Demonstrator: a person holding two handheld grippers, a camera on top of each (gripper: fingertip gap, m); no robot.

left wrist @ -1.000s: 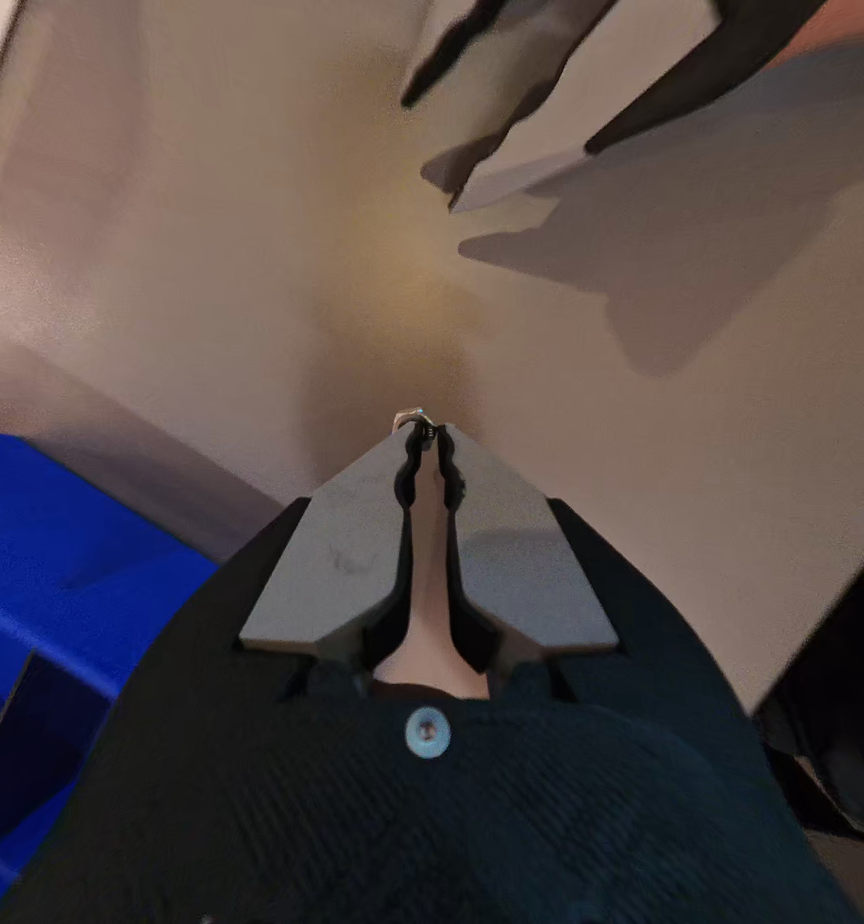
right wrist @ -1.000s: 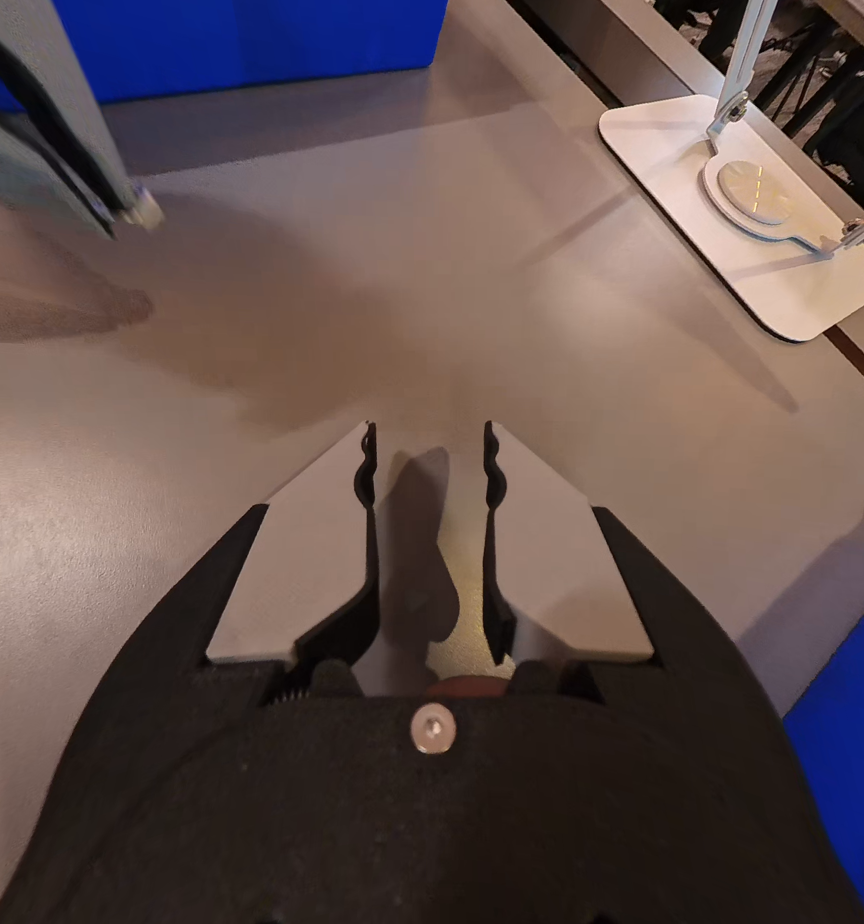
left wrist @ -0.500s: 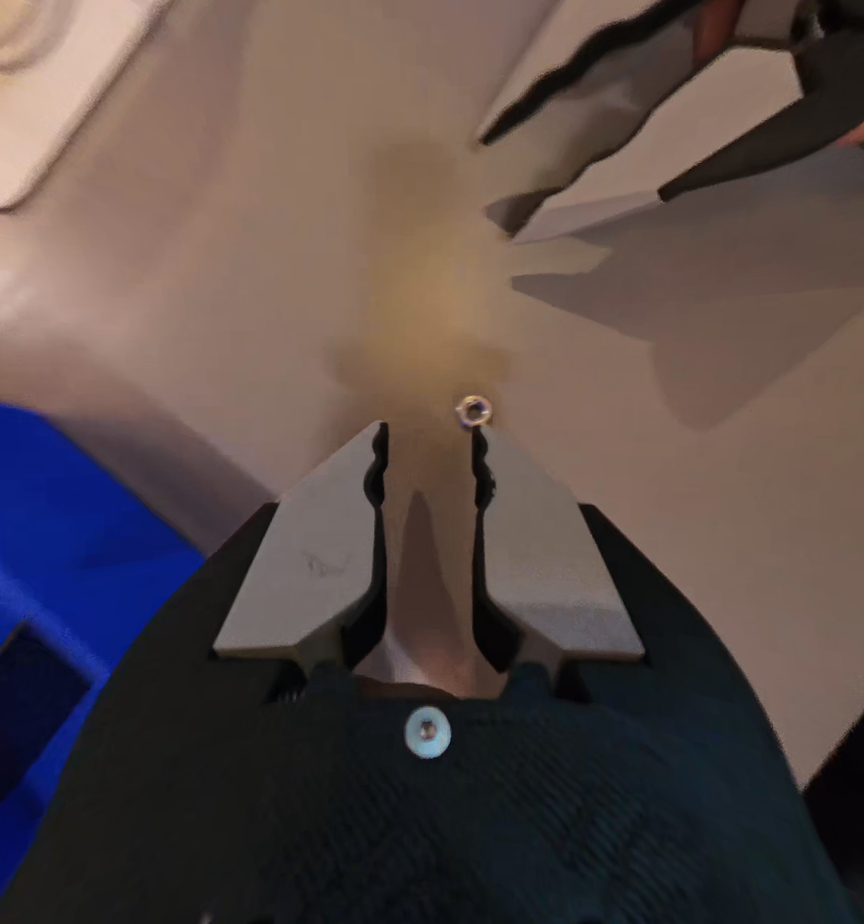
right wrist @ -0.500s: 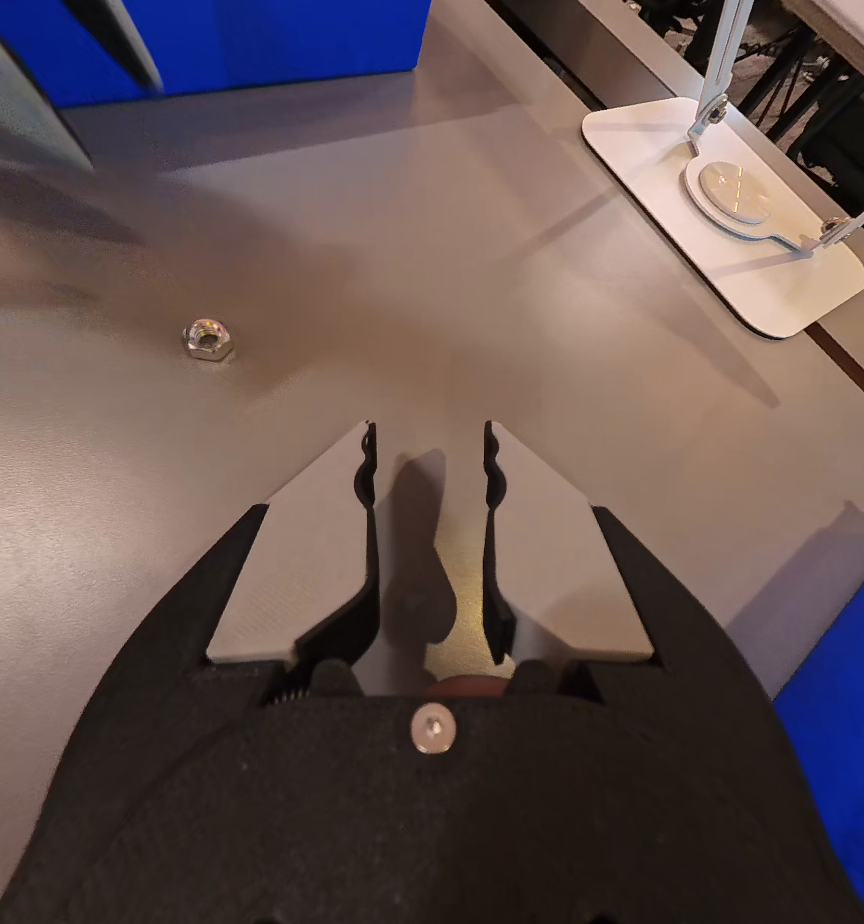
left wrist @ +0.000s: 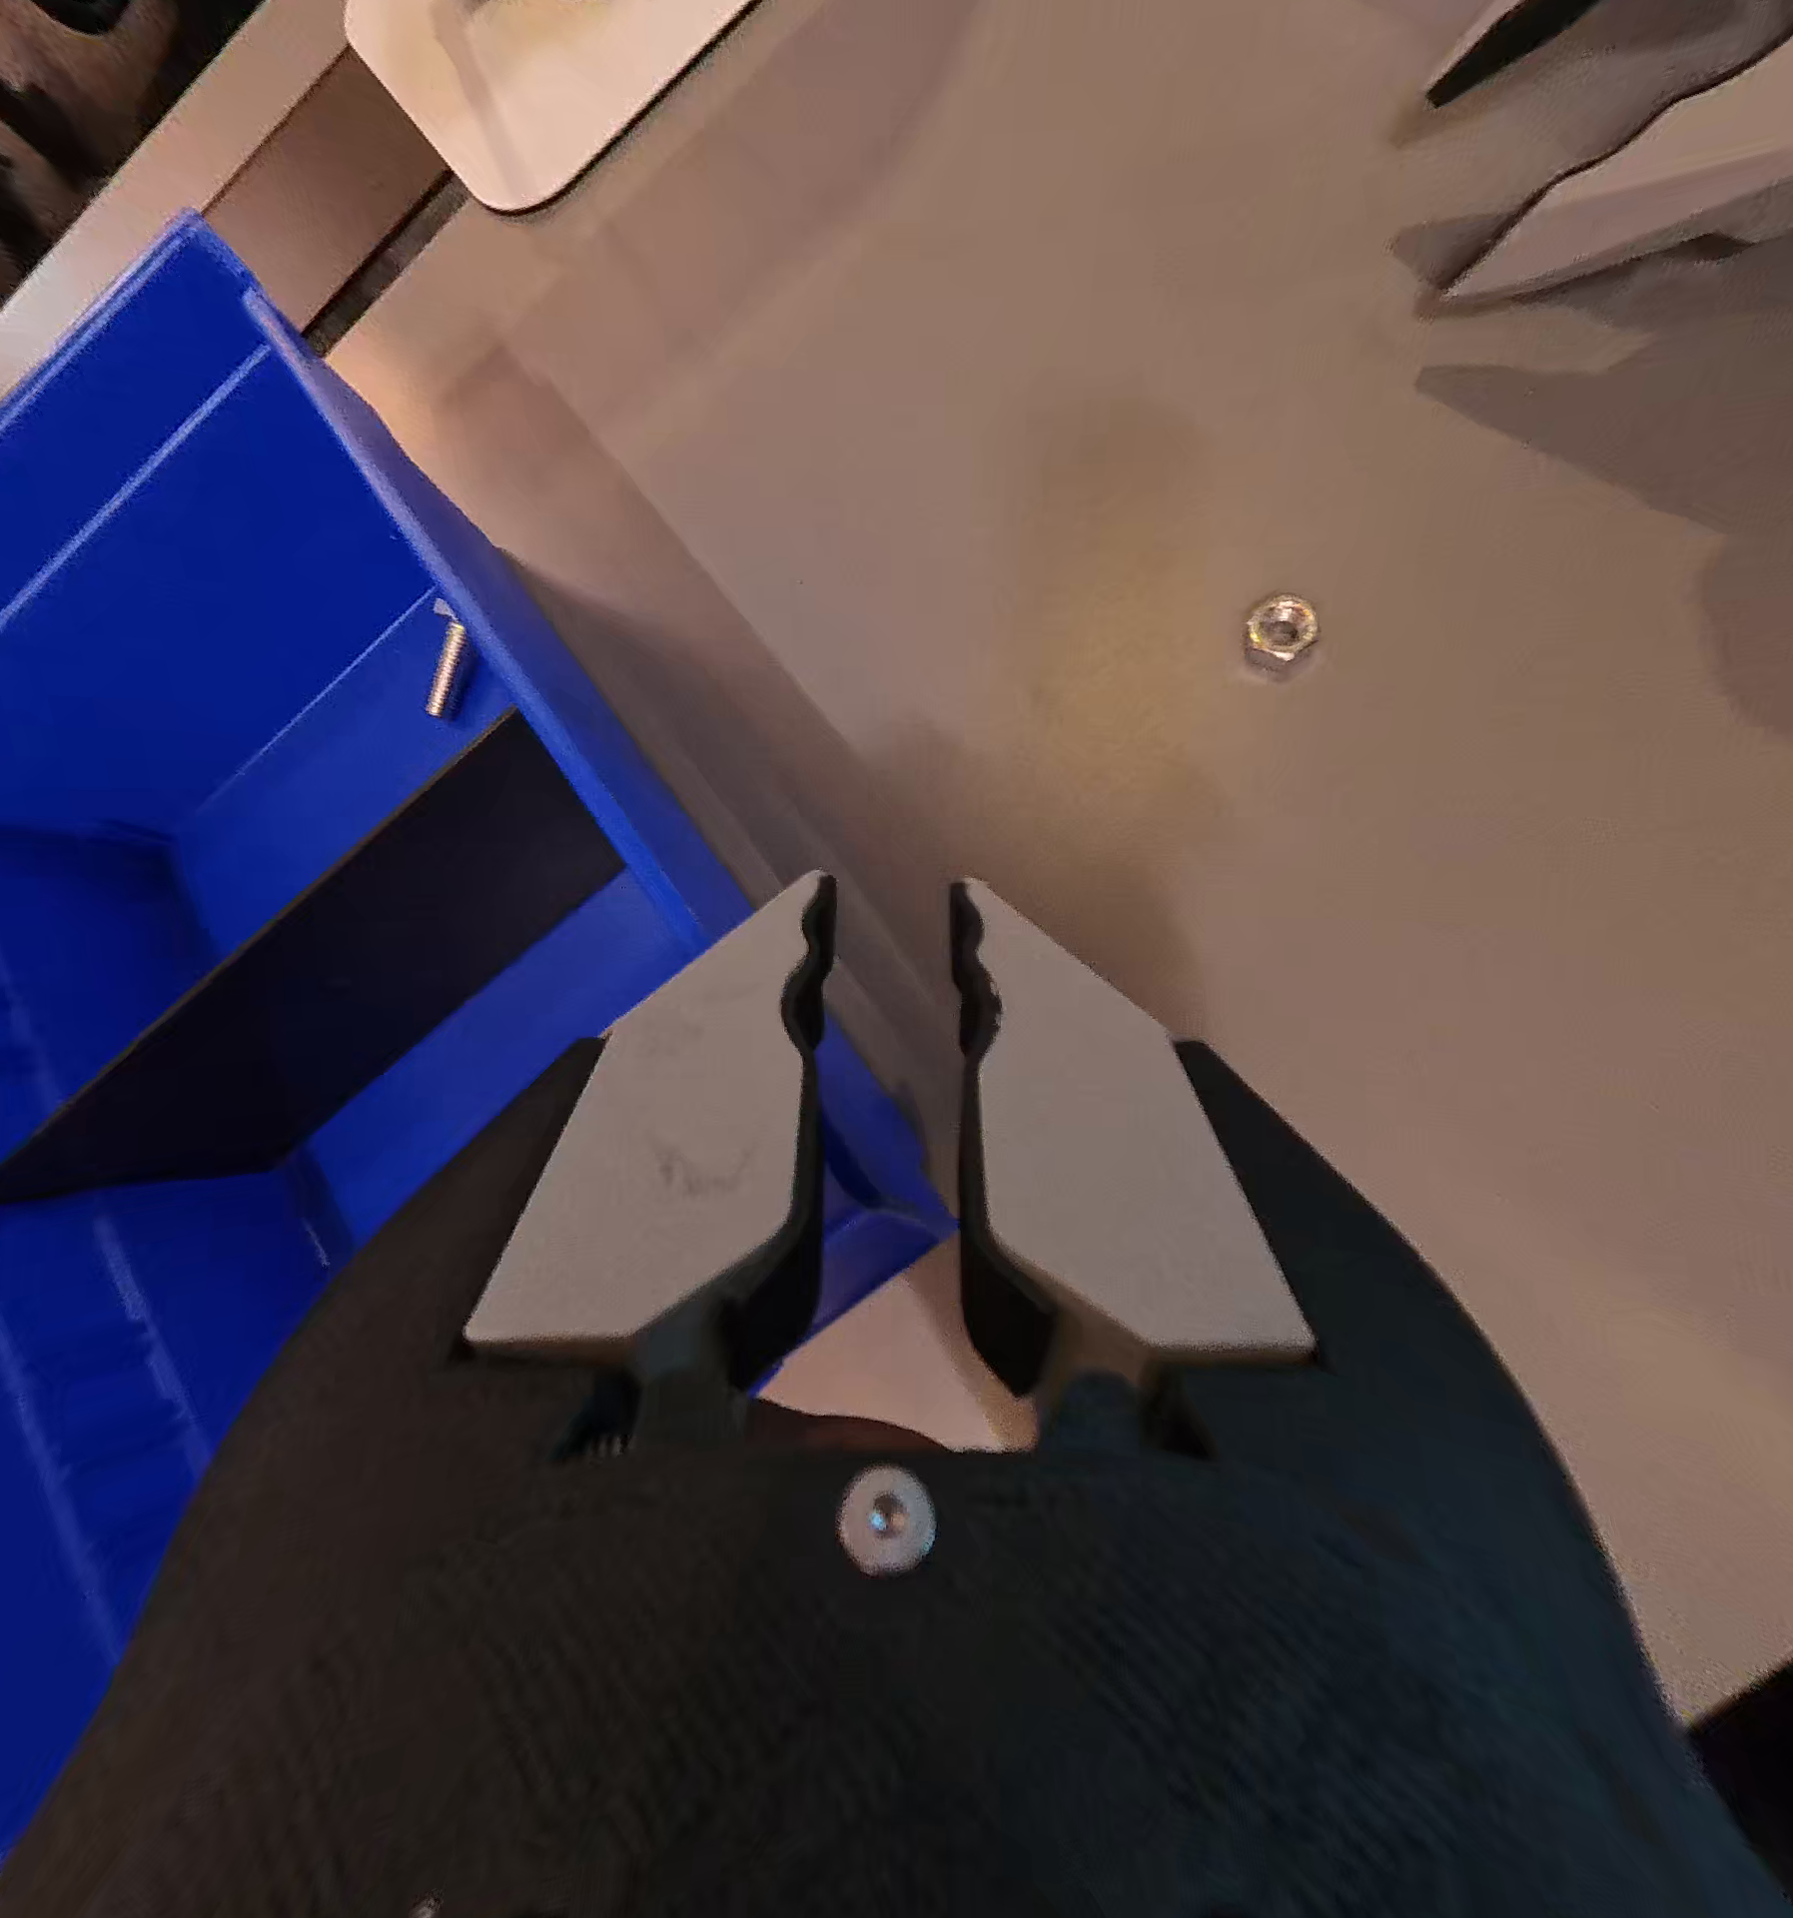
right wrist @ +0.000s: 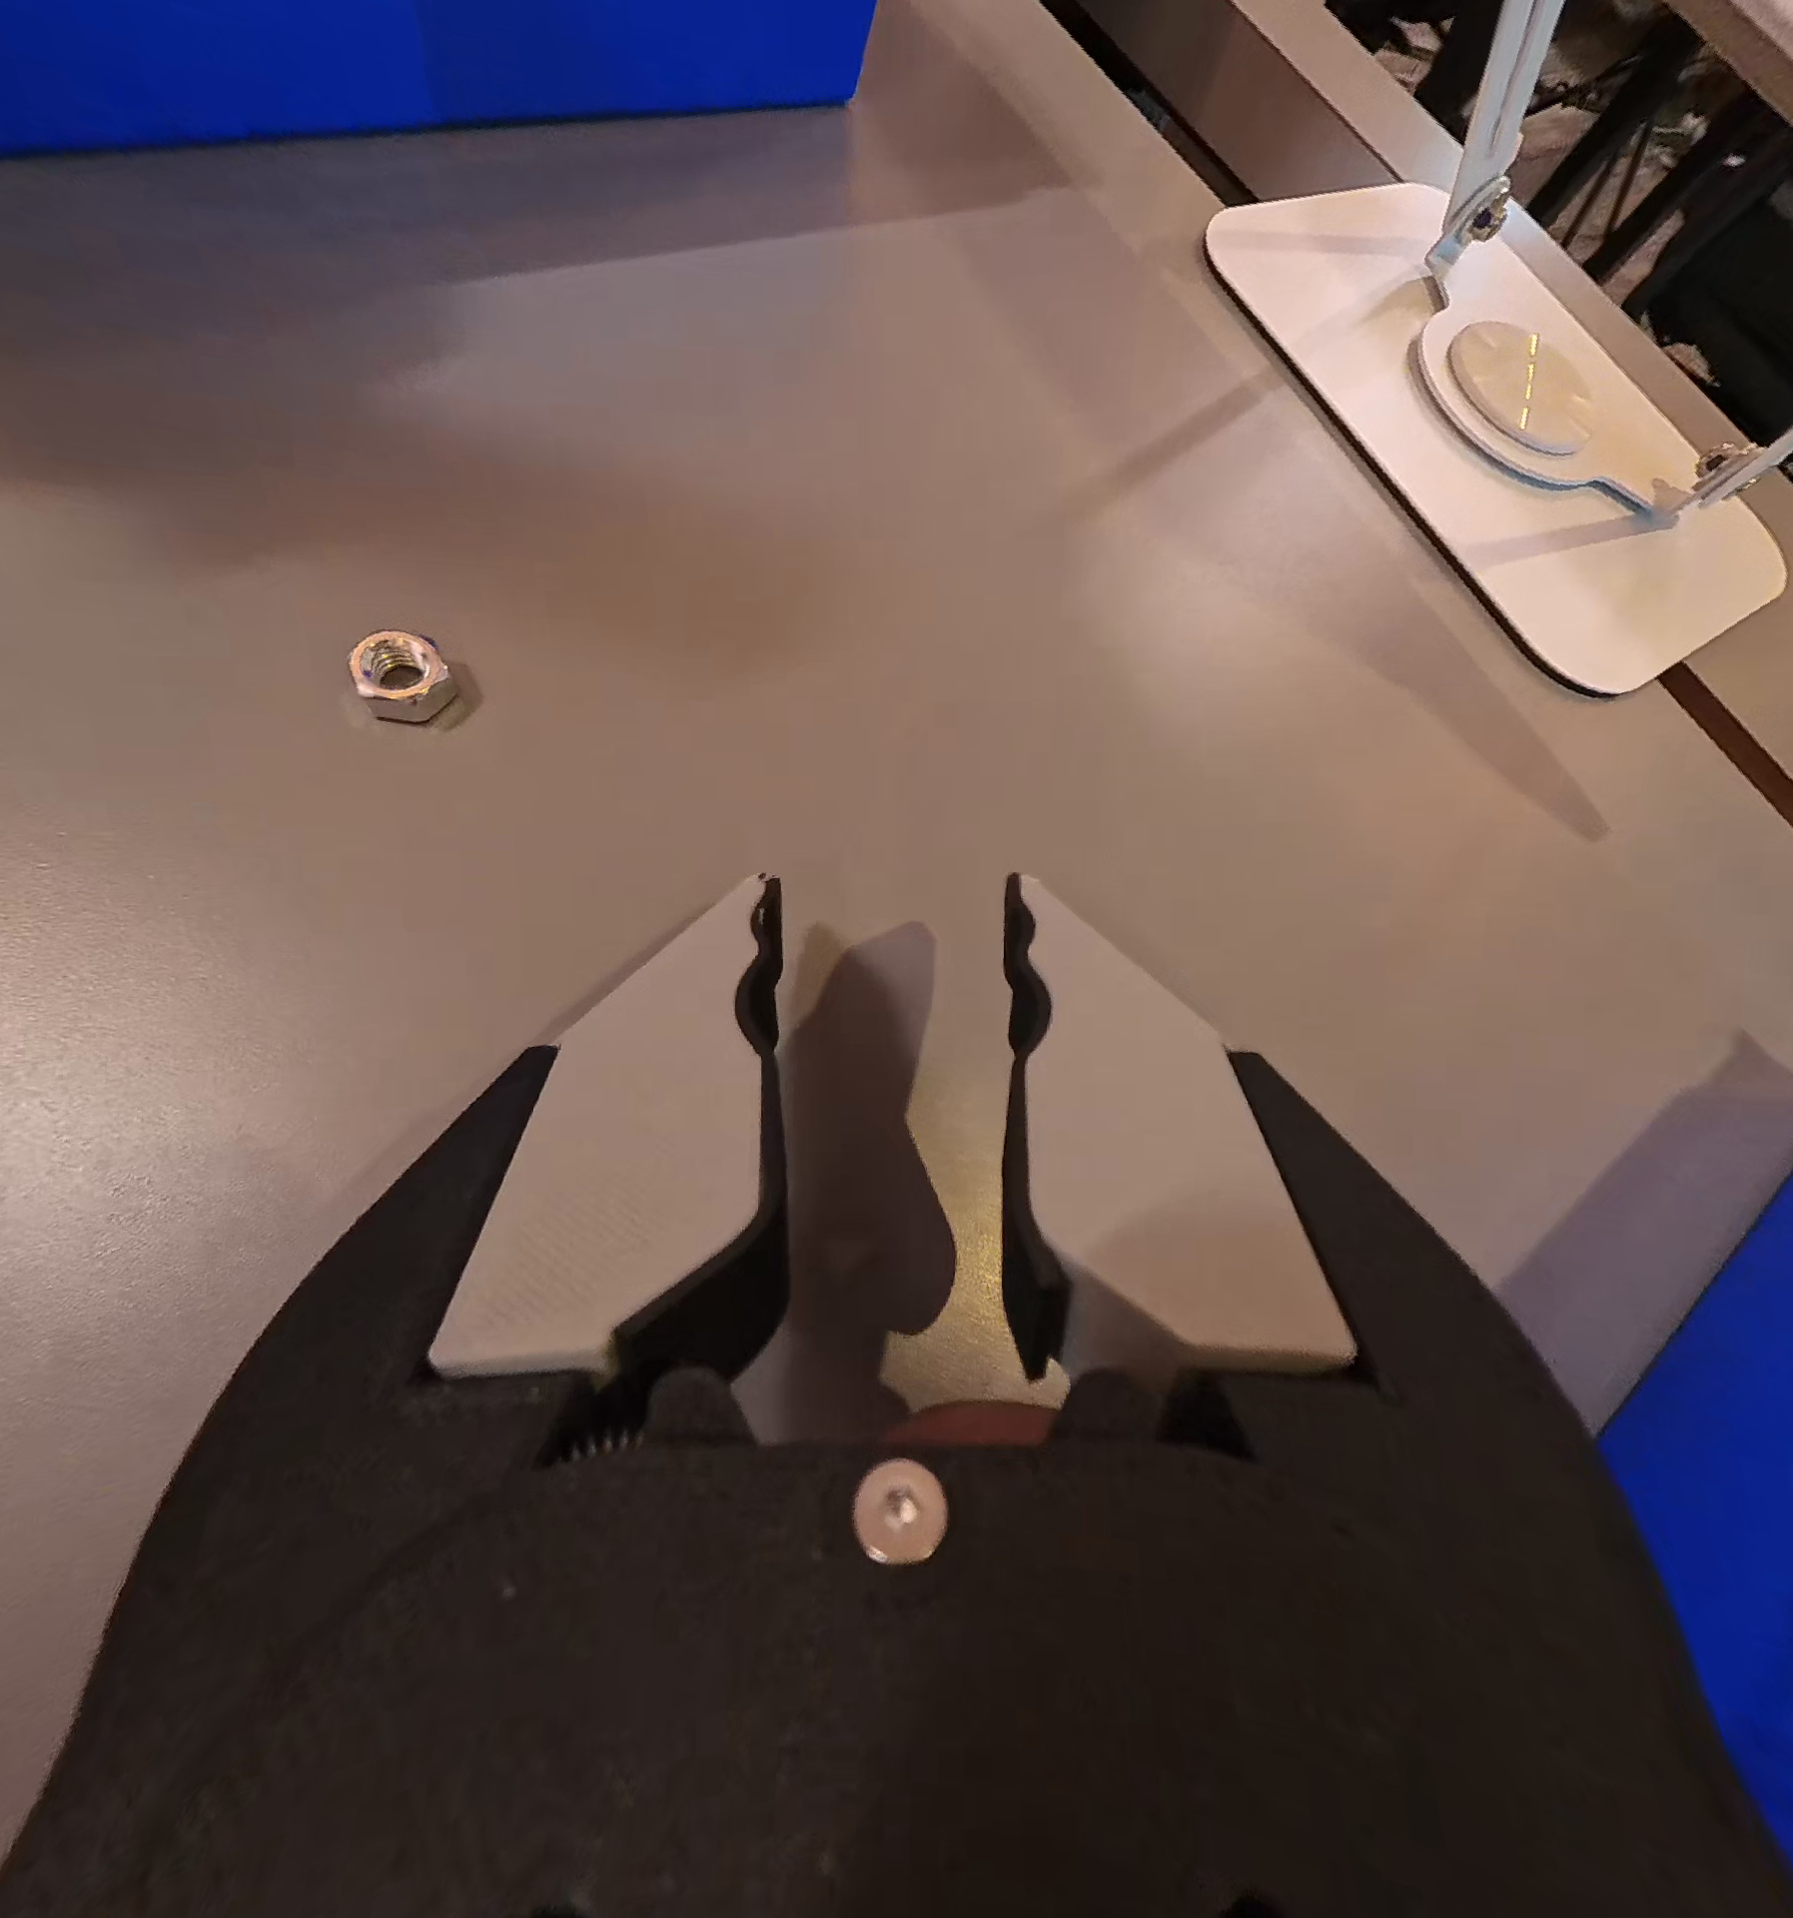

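Note:
A small silver hex nut [left wrist: 1281,633] lies flat on the grey table; it also shows in the right wrist view [right wrist: 404,677], ahead and to the left of my right gripper. My left gripper [left wrist: 884,893] is open and empty, raised over the near corner of a blue bin [left wrist: 197,581], well back from the nut. A silver bolt [left wrist: 446,675] lies inside that bin near a dark divider [left wrist: 331,965]. My right gripper [right wrist: 887,887] is open and empty, low over the bare table; it also shows at the top right of the left wrist view [left wrist: 1432,187].
A white lamp base [right wrist: 1494,436] with a thin metal arm stands at the table's far right edge; it also shows in the left wrist view [left wrist: 549,83]. A second blue bin [right wrist: 1743,1536] lies at my right gripper's right, and a blue wall [right wrist: 394,52] runs along the far side. Some 25 cm of space lies between my two pairs of fingers. The small silver hex nut [left wrist: 1281,633] sits 9 cm or so from the ends of my right fingers. It is also in sight in the right wrist view [right wrist: 376,649].
My left gripper opened and let the nut drop onto the table, then pulled back and swung left over the blue bin. My right gripper has barely moved.

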